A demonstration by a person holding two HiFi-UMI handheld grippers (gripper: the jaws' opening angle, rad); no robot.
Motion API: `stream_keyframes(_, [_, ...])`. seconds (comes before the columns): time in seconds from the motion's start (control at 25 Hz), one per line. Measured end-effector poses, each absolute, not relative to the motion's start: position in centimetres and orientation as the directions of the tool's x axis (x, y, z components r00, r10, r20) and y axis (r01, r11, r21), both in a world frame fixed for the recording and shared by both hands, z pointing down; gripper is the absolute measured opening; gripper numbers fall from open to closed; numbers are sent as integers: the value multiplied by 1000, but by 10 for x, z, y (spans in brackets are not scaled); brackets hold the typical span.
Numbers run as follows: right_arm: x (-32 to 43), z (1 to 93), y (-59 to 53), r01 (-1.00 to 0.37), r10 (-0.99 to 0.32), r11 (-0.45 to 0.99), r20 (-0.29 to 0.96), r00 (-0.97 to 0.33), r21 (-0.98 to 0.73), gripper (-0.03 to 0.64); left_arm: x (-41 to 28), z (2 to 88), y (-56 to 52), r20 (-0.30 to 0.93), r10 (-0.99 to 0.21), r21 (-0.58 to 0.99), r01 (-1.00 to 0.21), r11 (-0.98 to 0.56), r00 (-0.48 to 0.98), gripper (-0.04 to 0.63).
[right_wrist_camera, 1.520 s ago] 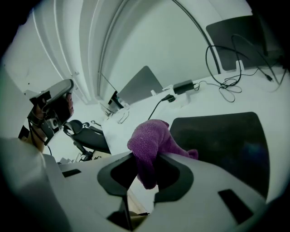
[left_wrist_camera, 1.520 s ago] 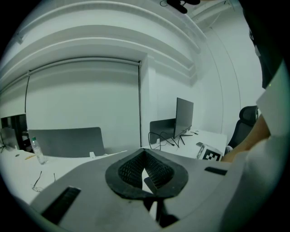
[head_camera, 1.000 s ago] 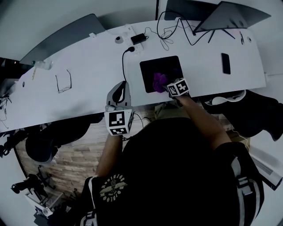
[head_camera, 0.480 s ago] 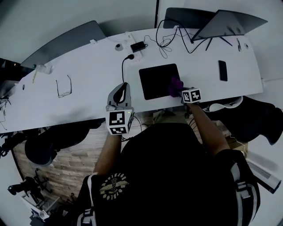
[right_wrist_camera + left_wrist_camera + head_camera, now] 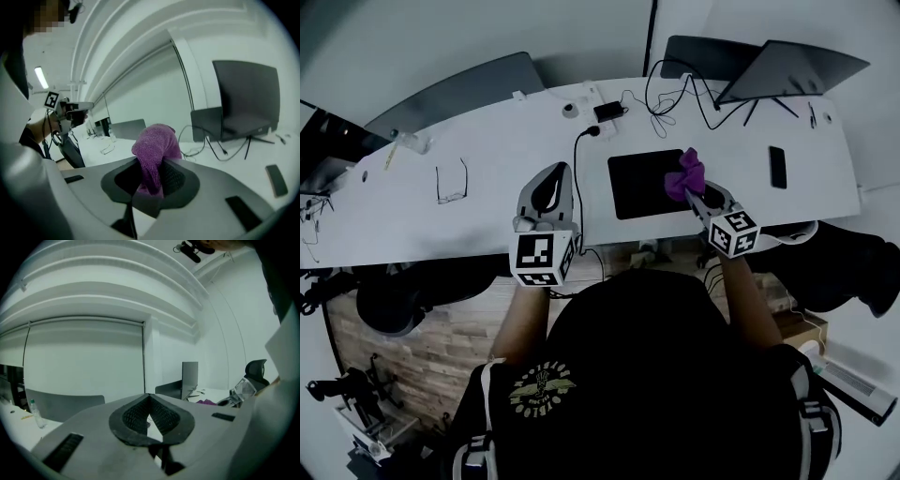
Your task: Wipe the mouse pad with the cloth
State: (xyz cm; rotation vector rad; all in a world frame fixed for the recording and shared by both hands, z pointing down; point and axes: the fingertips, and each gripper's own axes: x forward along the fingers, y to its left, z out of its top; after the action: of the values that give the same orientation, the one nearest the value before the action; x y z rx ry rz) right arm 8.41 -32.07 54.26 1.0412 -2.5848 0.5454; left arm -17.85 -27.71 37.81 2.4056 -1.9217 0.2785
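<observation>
Your right gripper (image 5: 150, 180) has its jaws clamped on the purple cloth (image 5: 157, 145). They pinch a lower fold, and the rest bunches up in a loose tuft past the tips. In the head view the cloth (image 5: 687, 172) sits at the right edge of the black mouse pad (image 5: 642, 183), which lies flat near the front edge of the tabletop (image 5: 487, 206). It looks held just off the pad rather than pressed onto it, though you can't be sure of contact from here.

Treat the cloth as light, soft and limp. It will fold and drag rather than push, so a deep bite on a thick fold is the better hold, with the free tuft turned down onto the pad. The pad looks thin and flexible, and it may creep on the smooth top under a sideways stroke.

Your left gripper (image 5: 149, 416) has its jaws together with nothing between them. It hovers at the front edge of the tabletop, left of the pad (image 5: 555, 178), near enough to pin the pad's left edge.
</observation>
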Motion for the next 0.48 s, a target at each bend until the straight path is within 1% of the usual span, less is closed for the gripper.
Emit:
stream_keyframes(0.12, [74,484,-314,-705,-648,694,301,-699,-144,90,-180,354,-269,135,-965,-115,-964,-239,224,2])
stream_keyframes(0.28, [70,421,-302,-729,-714,683,173,-679,-42,87,-186,342,-259,123,-965,-137,-959,-247,231,2])
stream_keyframes(0.36, [66,397,-291,-729,-722,684,133,-679,-11,87,-190,337,-250,103,-968,-126,-962,-241,229,2])
stream_keyframes(0.48, [64,375,-273,-728,-725,686,107,-681,17,87,-194,334,-236,85,-969,-112,-964,-241,232,2])
